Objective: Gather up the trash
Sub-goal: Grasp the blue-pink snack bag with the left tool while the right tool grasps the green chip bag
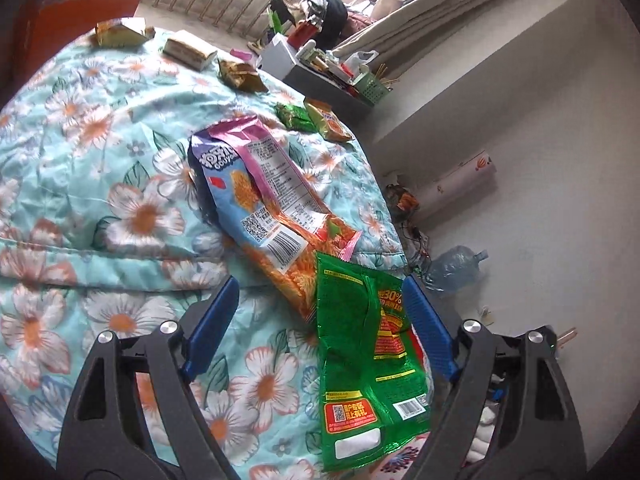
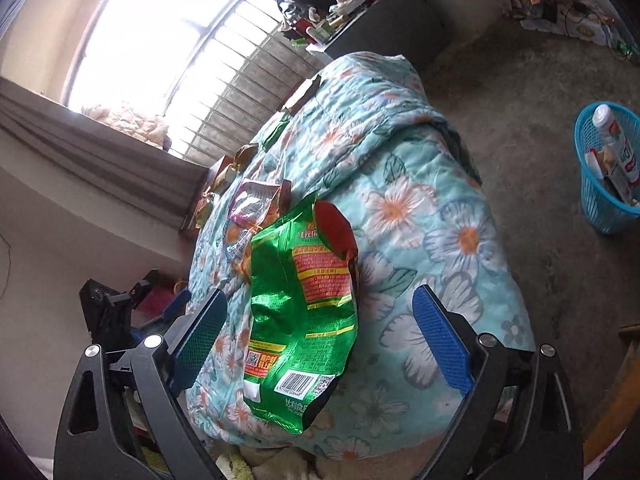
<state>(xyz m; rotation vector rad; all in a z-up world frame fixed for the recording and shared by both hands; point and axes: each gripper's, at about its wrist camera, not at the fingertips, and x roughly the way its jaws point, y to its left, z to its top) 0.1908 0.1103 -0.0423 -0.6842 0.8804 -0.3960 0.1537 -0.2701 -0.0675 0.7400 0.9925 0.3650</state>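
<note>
A green snack bag (image 1: 360, 360) lies flat on the floral quilt (image 1: 100, 220), near the bed's edge; it also shows in the right wrist view (image 2: 296, 320). A blue and pink snack bag (image 1: 260, 200) lies just beyond it, partly under it. My left gripper (image 1: 320, 312) is open above the quilt, its right finger over the green bag's edge. My right gripper (image 2: 320, 332) is open with the green bag between its fingers, not touching. Several small wrappers (image 1: 320, 116) lie farther up the bed. The left gripper's body (image 2: 108, 308) shows at the left of the right wrist view.
A blue plastic basket (image 2: 608, 204) holding a bottle and cartons stands on the concrete floor right of the bed. A cluttered dark cabinet (image 1: 332, 88) stands past the bed by the barred window. A water jug (image 1: 456, 268) lies on the floor.
</note>
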